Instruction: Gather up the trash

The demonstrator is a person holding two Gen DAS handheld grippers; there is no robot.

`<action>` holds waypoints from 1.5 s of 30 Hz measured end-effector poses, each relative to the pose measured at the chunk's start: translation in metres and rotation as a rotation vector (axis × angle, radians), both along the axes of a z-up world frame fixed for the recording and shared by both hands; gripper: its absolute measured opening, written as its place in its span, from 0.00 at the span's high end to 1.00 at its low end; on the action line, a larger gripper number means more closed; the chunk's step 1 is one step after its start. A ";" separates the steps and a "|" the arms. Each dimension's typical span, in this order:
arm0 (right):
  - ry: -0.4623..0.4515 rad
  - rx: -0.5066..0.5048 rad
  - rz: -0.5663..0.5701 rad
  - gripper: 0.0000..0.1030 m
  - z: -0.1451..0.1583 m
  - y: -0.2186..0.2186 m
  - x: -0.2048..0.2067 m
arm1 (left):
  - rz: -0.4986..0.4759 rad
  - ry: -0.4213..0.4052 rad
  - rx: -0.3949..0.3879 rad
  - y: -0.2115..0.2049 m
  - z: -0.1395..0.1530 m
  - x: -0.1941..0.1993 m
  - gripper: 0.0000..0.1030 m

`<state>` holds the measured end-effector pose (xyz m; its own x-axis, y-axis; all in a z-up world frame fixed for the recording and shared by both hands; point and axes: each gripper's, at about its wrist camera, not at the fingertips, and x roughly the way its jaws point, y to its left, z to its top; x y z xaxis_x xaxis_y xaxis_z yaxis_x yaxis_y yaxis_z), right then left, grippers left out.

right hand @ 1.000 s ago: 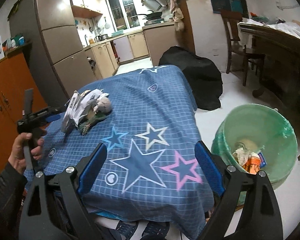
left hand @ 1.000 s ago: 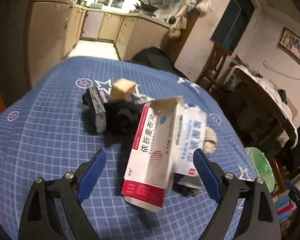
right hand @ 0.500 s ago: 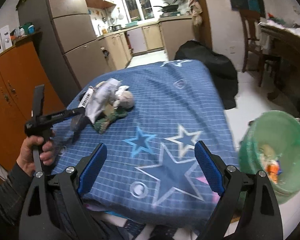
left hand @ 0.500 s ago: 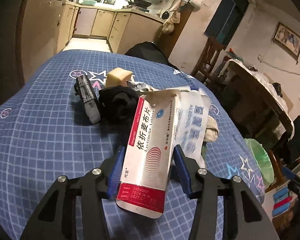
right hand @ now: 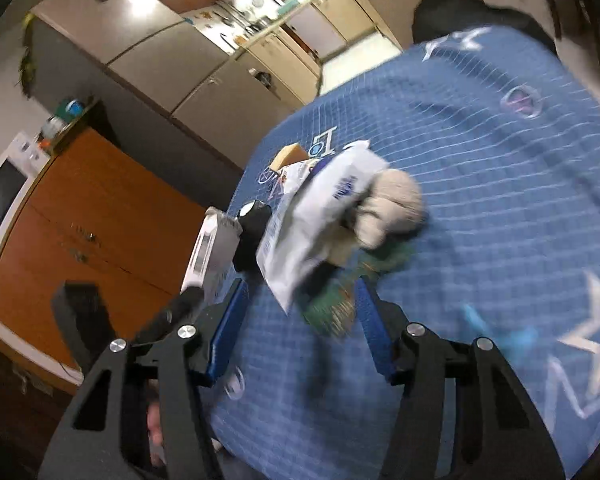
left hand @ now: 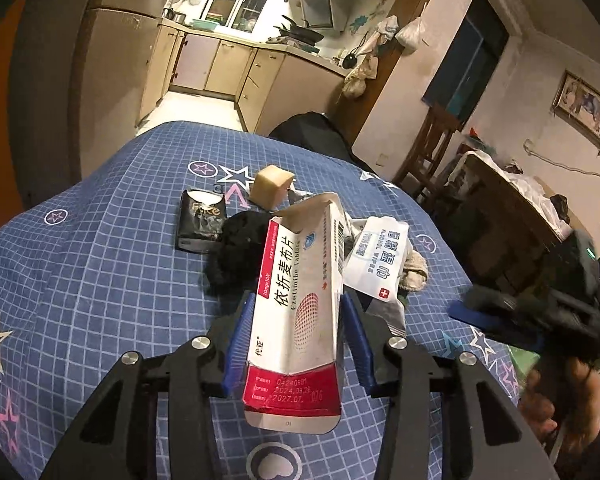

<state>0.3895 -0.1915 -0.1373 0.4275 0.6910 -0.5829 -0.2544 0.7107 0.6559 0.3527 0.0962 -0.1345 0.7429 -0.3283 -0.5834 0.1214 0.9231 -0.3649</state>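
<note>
Our left claw (left hand: 296, 344) has just been closing and now clamps the white-and-red box (left hand: 300, 312) between its blue pads, held up over the blue cloth (left hand: 100, 280). Our right claw (right hand: 300, 320) has just been narrowing, half open around nothing, just short of the trash pile: white pouch (right hand: 316, 216), beige wad (right hand: 392, 204), green wrapper (right hand: 332, 308)

A tall white cardboard medicine box with a red stripe (left hand: 296, 316), open at both ends, is held up tilted in front of the trash pile on the blue checked tablecloth (left hand: 100, 272). Just behind it a black crumpled lump (left hand: 236, 248) is seen. Left of the lump a dark small packet (left hand: 200, 220) lies flat. Behind the lump a tan foam block (left hand: 271, 185) sits. Right of the box a white plastic pouch with blue letters (left hand: 376, 260) leans, and a beige crumpled wad (left hand: 414, 270) lies beside the pouch.
</note>
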 end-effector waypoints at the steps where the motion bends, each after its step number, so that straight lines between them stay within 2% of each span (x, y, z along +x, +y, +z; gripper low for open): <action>1: 0.021 -0.005 -0.004 0.48 -0.002 0.007 0.008 | -0.003 -0.002 0.001 -0.001 0.001 -0.001 0.56; 5: 0.058 -0.036 -0.062 0.40 -0.001 0.028 0.032 | -0.004 -0.008 -0.016 0.001 0.006 -0.004 0.56; 9: 0.065 -0.158 -0.106 0.39 -0.005 0.048 0.043 | -0.011 -0.004 -0.019 0.004 0.006 -0.005 0.56; 13: 0.006 -0.216 -0.099 0.57 -0.004 0.053 0.037 | -0.008 -0.004 -0.021 0.003 0.007 -0.011 0.56; 16: -0.079 -0.253 -0.085 0.63 0.007 0.054 0.022 | 0.002 -0.014 -0.011 0.004 0.008 -0.015 0.56; 20: -0.240 -0.329 -0.086 0.64 0.036 0.053 -0.009 | 0.025 -0.050 0.018 0.001 0.020 -0.024 0.56; 26: -0.516 -0.504 -0.110 0.64 0.077 0.045 -0.079 | 0.077 -0.145 0.130 -0.021 0.059 -0.053 0.56; 29: -0.566 -0.521 -0.132 0.64 0.089 0.034 -0.105 | 0.102 -0.210 0.183 -0.037 0.085 -0.075 0.56; 34: -0.615 -0.515 -0.172 0.64 0.101 0.015 -0.133 | 0.105 -0.258 0.206 -0.058 0.114 -0.098 0.56; 39: -0.649 -0.521 -0.210 0.64 0.114 -0.003 -0.153 | 0.082 -0.279 0.229 -0.083 0.130 -0.117 0.56; 45: -0.647 -0.512 -0.249 0.64 0.129 -0.025 -0.161 | 0.052 -0.297 0.233 -0.108 0.143 -0.130 0.56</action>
<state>0.2290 -0.2161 -0.0085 0.8873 0.2518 -0.3864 -0.2652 0.9640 0.0191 0.2228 -0.0121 0.0086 0.9028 -0.1697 -0.3953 0.1412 0.9849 -0.1002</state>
